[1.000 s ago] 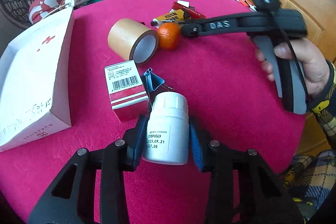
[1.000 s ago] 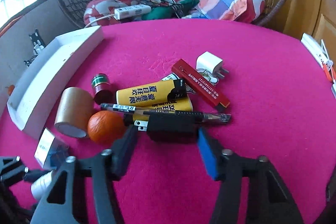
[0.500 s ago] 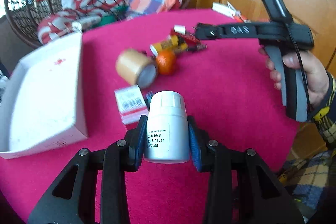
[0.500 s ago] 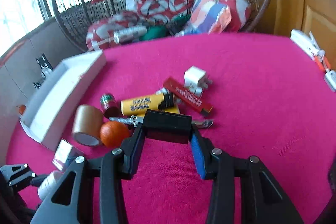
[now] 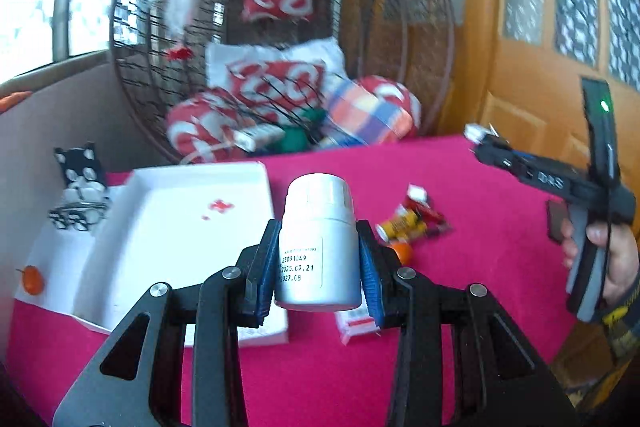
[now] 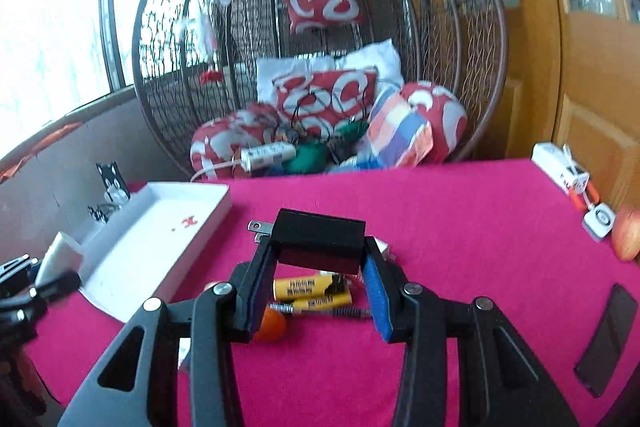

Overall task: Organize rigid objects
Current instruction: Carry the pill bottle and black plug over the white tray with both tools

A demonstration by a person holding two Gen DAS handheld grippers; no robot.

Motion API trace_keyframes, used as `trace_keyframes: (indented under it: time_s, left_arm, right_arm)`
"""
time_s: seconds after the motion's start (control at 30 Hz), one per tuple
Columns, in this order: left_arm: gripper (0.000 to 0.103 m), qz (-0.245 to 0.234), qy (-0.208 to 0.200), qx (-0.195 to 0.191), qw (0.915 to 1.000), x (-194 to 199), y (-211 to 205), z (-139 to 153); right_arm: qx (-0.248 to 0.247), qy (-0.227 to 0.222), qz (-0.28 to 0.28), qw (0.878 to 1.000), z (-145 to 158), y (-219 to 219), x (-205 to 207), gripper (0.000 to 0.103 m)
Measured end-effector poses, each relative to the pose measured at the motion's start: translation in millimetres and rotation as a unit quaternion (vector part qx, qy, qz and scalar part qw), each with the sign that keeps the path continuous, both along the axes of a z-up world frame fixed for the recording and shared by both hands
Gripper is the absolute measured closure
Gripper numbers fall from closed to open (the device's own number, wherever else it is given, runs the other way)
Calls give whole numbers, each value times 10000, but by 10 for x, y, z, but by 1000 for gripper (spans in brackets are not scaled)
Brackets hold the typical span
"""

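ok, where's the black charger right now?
In the right wrist view the black charger is clamped in the right gripper, lifted above the yellow batteries and orange, prongs pointing left toward the white tray.

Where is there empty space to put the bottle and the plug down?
The white box looks bare inside. The pink table is free between the box's far end and the white items at its right edge. It is crowded around the yellow tubes and the orange.

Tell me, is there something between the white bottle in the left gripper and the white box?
Nothing visible. The left gripper holds the white bottle above the pink table, and the open white box lies just beyond, to its left.
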State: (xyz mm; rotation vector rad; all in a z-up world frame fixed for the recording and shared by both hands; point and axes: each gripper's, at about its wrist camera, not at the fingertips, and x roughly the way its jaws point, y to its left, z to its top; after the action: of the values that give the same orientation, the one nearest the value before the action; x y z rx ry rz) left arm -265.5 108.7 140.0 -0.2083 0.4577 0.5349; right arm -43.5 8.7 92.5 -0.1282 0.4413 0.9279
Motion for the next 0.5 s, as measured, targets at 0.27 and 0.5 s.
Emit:
trace_keyframes:
  time_s: [0.27,0.5]
  left_arm:
    - [67,796,-345,180,9961,-461,266,216]
    - [67,1266,-603,327,9896,-850,405,366]
  right_arm:
    - [371,-341,-135,9986,243,-74,-90,61]
    - [759,-585,-75,9954,536,-169,-229,61]
